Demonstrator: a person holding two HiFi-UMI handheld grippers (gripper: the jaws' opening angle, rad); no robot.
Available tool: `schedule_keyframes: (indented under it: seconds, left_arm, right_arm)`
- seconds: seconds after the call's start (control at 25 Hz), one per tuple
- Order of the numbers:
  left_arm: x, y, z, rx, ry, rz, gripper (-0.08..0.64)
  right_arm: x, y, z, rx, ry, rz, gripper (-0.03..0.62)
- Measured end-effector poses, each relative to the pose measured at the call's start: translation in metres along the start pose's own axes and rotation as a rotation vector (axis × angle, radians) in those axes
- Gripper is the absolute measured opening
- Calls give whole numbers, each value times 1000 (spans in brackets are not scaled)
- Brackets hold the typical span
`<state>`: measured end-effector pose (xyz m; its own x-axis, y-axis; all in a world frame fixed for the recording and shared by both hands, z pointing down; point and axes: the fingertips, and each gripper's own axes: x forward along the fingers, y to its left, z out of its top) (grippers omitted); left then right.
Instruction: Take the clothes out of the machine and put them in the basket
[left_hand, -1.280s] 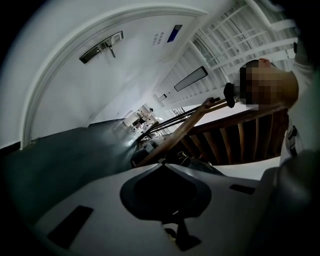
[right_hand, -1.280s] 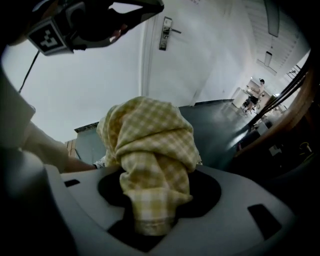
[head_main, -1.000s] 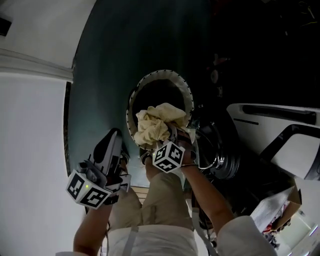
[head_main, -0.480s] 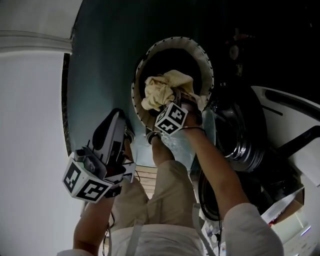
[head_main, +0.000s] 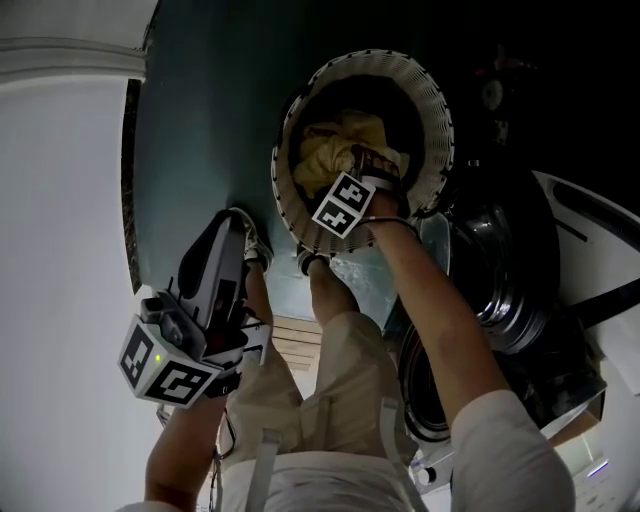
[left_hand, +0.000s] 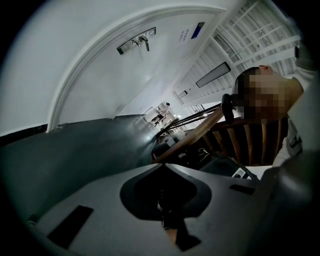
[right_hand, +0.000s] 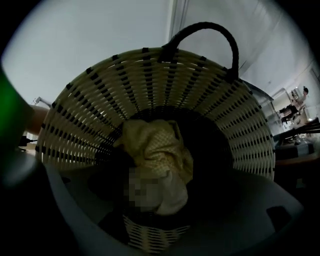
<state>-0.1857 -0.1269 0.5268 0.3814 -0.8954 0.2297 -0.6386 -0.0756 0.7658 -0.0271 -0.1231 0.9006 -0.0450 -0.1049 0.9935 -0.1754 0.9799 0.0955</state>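
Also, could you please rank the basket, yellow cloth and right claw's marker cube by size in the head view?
1. Basket.
2. Yellow cloth, between the jaws of the right claw, which have just been opening.
3. Marker cube, though nearer the camera.

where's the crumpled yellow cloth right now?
Head view, top centre: the crumpled yellow cloth lies inside the pale woven basket, between the right gripper's jaws, which have just been opening.

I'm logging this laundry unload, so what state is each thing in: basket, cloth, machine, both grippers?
basket, upright, holding the yellow cloth
yellow cloth, crumpled, inside the basket
right gripper, open, jaws have just been opening, yellow cloth between them, not pressed
left gripper, shut, empty
washing machine, door open
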Motion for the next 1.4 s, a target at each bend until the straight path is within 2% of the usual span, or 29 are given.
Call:
schedule_keyframes:
  seconds: [0.2,0.4,0.52,0.64,0.68,0.76,0.96,1.16,1.4]
  left_arm:
    - [6,-9,3,-19,9,-18,12]
    - [16,-31,24,-17,9,-67,12]
    - [16,-47,45,-5,2,-94,12]
    - [10,-61,68,13,-7,-117,12]
    - [7,-65,77,19,-8,-120,12]
    - [-1,-73,93,29,-11,-125,12]
    - [-23,-100,139,59,-38,-148,12]
    - [-39,-129,183,76,-81,-180,12]
    - [-59,-165,225,102,-126,-231,12]
  right_arm:
    - [-19,-8,1,1,-13,-28,400]
    - [-65,-30,8,66,-74,-73,383]
    - [-106,-51,12,99,-111,-133,245]
    - [-152,-68,19,150,-162,-180,76]
    - [-166,-70,21,170,-176,-182,40]
    - [-195,-72,23,201,-195,-178,14]
    - [-275,-93,27,207,-211,-243,12]
    - [-370,-127,35,287,-277,-324,12]
    - [-472,-131,45,295,-346,-399,12]
